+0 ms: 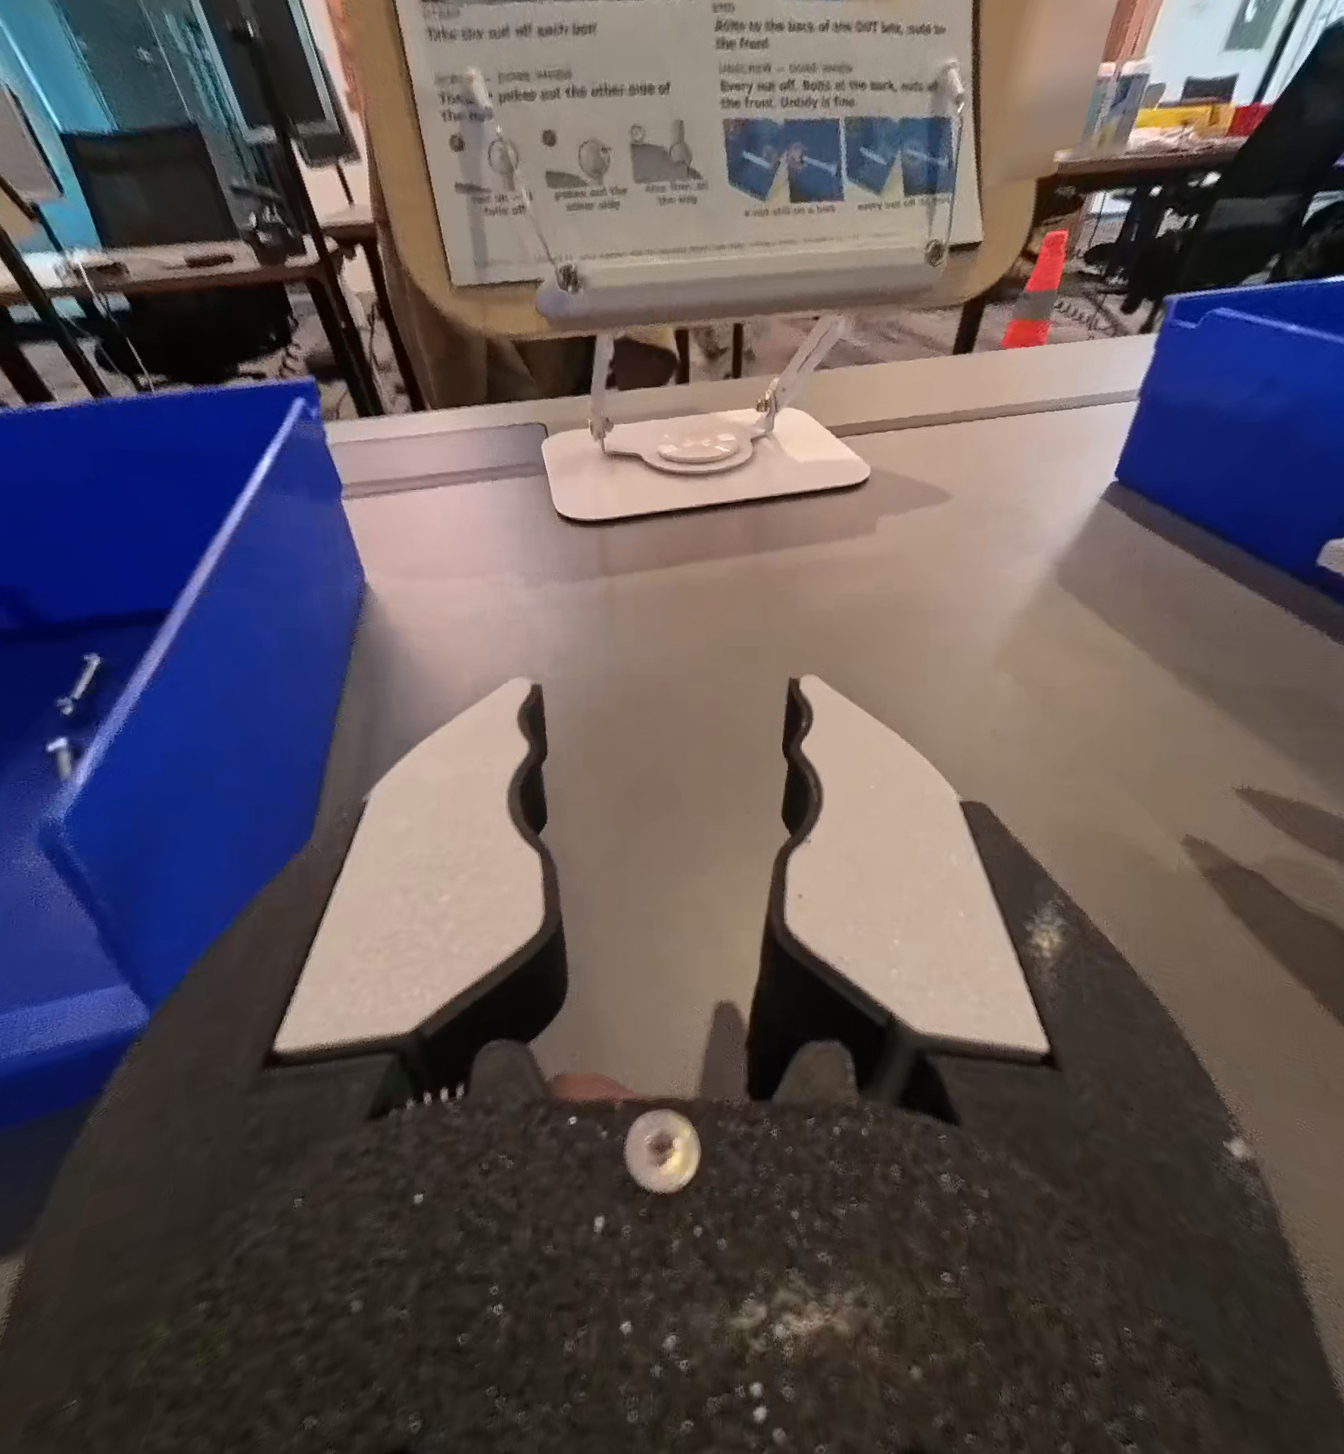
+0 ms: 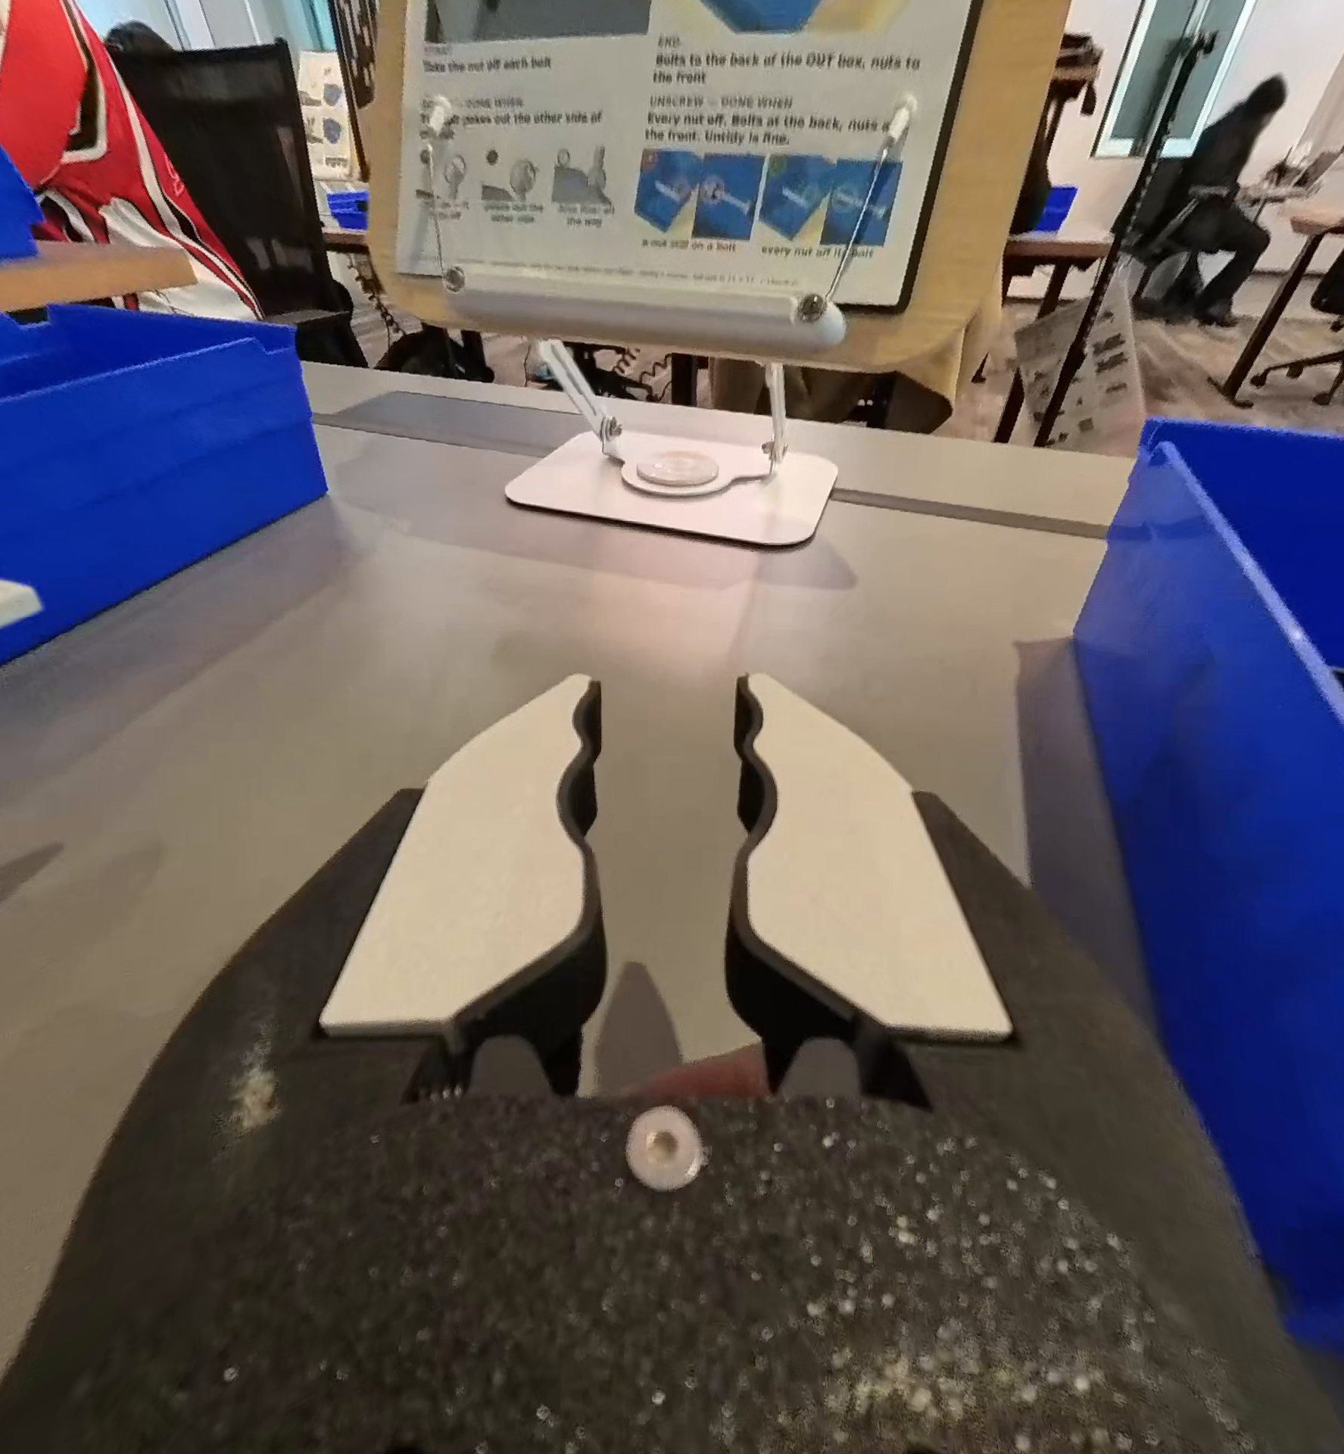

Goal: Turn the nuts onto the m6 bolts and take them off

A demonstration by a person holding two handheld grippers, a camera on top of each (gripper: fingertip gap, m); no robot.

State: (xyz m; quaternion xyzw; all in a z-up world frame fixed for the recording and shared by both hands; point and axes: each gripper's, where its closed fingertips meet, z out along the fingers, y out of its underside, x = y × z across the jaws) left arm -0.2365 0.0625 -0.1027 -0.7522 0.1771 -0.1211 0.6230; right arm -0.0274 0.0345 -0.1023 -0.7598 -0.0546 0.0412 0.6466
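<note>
Grey tabletop point(image 1: 692, 629) lies bare between two blue bins, with an instruction stand point(image 1: 704, 468) at the back. Both the left gripper point(image 1: 662, 692) and right gripper point(image 2: 667, 688) hover spread and empty. Two bolts point(image 1: 74, 712) lie in the left bin point(image 1: 204, 708); whether nuts sit on them is unclear. No assembly is in hand, so the next pick seems due.

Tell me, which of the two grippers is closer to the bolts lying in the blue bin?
Left. The left gripper hangs open over the table right beside the blue bin holding the bolts. The right gripper sees that bin farther off, across the table.
</note>
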